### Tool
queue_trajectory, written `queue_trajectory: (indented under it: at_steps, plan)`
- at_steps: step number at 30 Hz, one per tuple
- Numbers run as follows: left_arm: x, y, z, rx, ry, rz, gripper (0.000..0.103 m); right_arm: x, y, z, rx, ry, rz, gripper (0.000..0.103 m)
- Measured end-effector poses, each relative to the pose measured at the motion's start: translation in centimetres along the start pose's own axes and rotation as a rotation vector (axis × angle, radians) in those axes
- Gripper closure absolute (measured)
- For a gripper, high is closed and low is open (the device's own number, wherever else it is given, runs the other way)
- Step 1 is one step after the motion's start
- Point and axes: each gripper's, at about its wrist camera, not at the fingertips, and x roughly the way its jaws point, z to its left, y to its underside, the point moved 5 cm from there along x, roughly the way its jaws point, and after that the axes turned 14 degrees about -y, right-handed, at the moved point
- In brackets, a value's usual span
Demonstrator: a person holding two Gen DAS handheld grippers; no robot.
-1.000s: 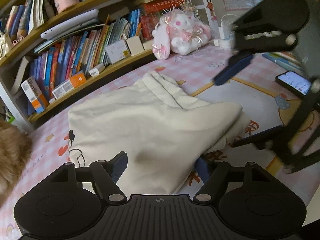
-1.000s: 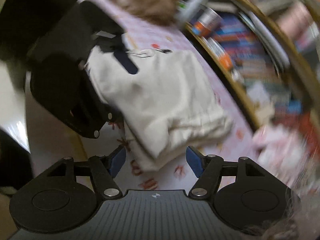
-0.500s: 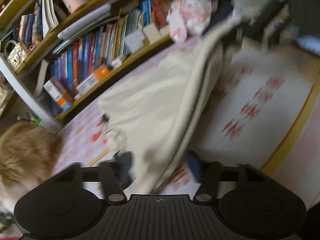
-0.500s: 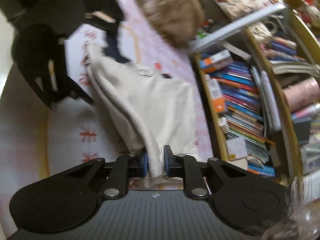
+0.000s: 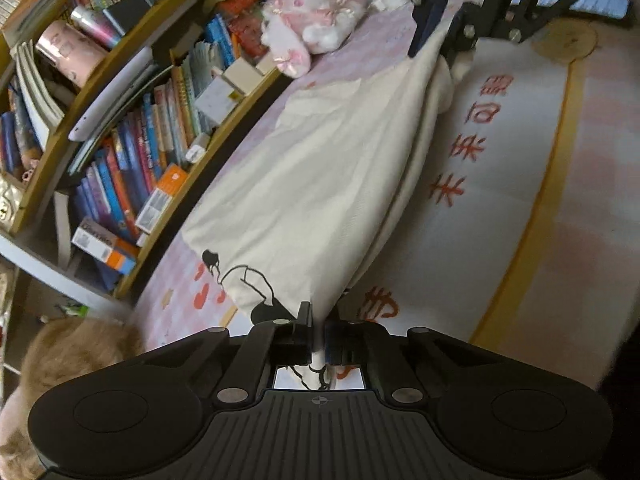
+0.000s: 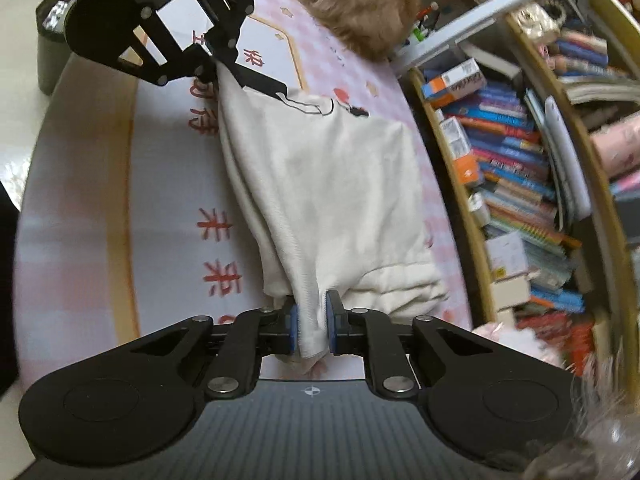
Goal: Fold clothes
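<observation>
Cream garment (image 5: 320, 184) pinched at both ends; only left view shows pink plush rabbit (image 5: 312, 28).

The garment (image 5: 320, 184) runs down behind the left gripper (image 5: 318, 336), so the pinched corner is hidden between the jaws. Its drawing (image 5: 248, 284) is partly covered there too. At the far end the right gripper (image 5: 444, 36) is cut off by the top edge, and the cloth it holds is lost behind its fingers. From the right wrist, the hem (image 6: 312, 332) slips under the gripper body. A furry tan thing (image 6: 360, 4) is cropped at the top, too blurred to name. Book spines (image 6: 516, 184) are too small to read. The pink toy (image 6: 516, 340) is smeared.
</observation>
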Motion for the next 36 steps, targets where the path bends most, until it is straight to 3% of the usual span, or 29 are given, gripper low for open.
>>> queue_trajectory:
  at_steps: [12, 18, 20, 23, 30, 33, 36]
  plan:
    - [-8.1, -1.4, 1.6, -0.069, 0.203, -0.022, 0.099, -7.4, 1.0, -0.5, 0.273, -0.235, -0.115, 0.092]
    - [-9.2, -2.0, 2.1, -0.096, 0.213, -0.012, 0.099, -9.9, 1.7, 0.5, 0.332, -0.319, -0.145, 0.092]
    - [-8.9, -2.5, 2.9, -0.105, 0.183, -0.017, 0.099, -10.3, 1.7, 0.3, 0.332, -0.303, -0.156, 0.092]
    - [-8.3, -3.5, 4.6, -0.143, 0.119, -0.034, 0.099, -11.2, 1.0, -1.8, 0.327, -0.209, -0.195, 0.092]
    - [-4.3, -5.5, 8.1, -0.325, -0.027, -0.037, 0.099, -12.5, -0.1, -7.1, 0.355, -0.002, -0.276, 0.093]
    - [-2.1, -6.0, 8.3, -0.389, -0.043, -0.012, 0.099, -11.6, -0.4, -9.1, 0.387, 0.059, -0.289, 0.095]
    - [0.0, -6.2, 7.8, -0.391, -0.025, 0.000, 0.098, -10.5, -0.8, -11.0, 0.424, 0.110, -0.296, 0.100]
